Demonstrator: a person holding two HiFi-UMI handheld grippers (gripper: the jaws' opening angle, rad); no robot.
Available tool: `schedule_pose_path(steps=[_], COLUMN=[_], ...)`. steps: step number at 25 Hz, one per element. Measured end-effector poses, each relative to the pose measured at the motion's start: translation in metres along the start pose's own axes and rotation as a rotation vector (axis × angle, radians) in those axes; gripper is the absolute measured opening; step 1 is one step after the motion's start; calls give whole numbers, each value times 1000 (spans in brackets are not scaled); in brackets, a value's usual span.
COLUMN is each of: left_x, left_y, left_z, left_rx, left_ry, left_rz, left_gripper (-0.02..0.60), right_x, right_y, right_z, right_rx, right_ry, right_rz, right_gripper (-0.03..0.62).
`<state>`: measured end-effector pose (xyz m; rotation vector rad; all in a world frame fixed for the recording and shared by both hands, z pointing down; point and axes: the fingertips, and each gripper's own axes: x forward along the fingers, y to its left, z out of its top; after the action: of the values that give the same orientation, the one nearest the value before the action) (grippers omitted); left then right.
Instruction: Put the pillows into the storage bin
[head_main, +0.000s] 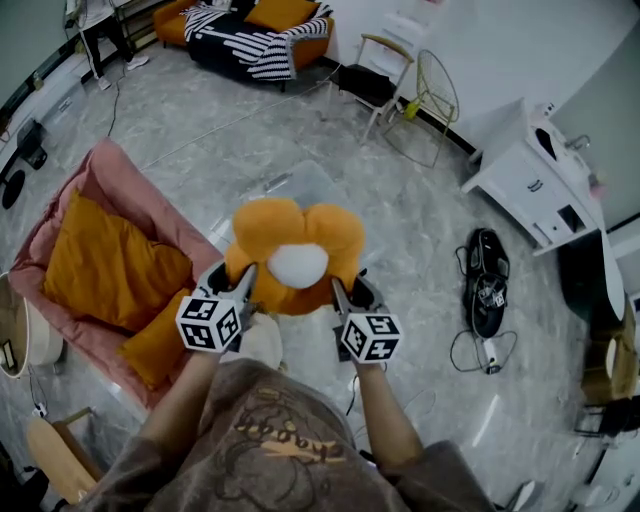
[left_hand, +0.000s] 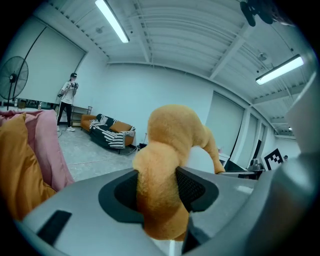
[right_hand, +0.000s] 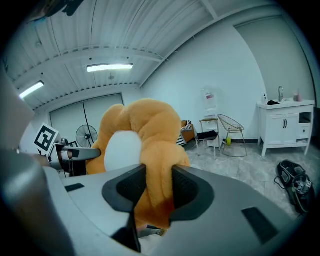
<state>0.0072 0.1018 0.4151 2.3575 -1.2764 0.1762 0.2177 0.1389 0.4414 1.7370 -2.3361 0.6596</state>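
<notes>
Near the bin (head_main: 300, 185), left gripper (head_main: 245, 278) and right gripper (head_main: 340, 292) each pinch the orange pillow (head_main: 300, 232) between jaws.

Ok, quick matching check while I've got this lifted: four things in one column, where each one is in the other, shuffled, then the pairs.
Things:
1. plush pillow
2. flat orange pillow
3. striped blanket
4. black bag

Places:
A. on the floor, at the right
B. lying on the pink couch
C. clamped between the left hand-held gripper and the right hand-held gripper
D. draped over the orange sofa at the far end

Pairs: 1-C, 2-B, 3-D, 4-A
</notes>
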Motion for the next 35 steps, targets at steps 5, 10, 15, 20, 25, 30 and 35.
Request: schedule_pose_path(steps=[5,10,15,20,25,30,35], left_x=[36,92,160,226,283,333,392], left_y=[14,40,73,109,138,160,179], left_z=[4,19,40,61,78,72,57], left_rx=[-16,-40,-58,-79,-108,-123,-131], left_ry=[8,30,55,82,107,152,196], left_rz=[11,18,21,20,12,10,20], left_gripper=[186,186,186,186,186,186,186], right_x=[34,88,156,223,279,324,370], right_y=[-20,-45,-74,-98,-122,-147,-185], right_z=[7,26,50,72,93,88,75], right_rx=[-2,-1,8,19,27,49,75], right_ry=[20,52,72,102,127,159,194], right_rz=[5,6,11,5,-15,-32,-51], right_gripper=[137,136,137,137,138,138,138])
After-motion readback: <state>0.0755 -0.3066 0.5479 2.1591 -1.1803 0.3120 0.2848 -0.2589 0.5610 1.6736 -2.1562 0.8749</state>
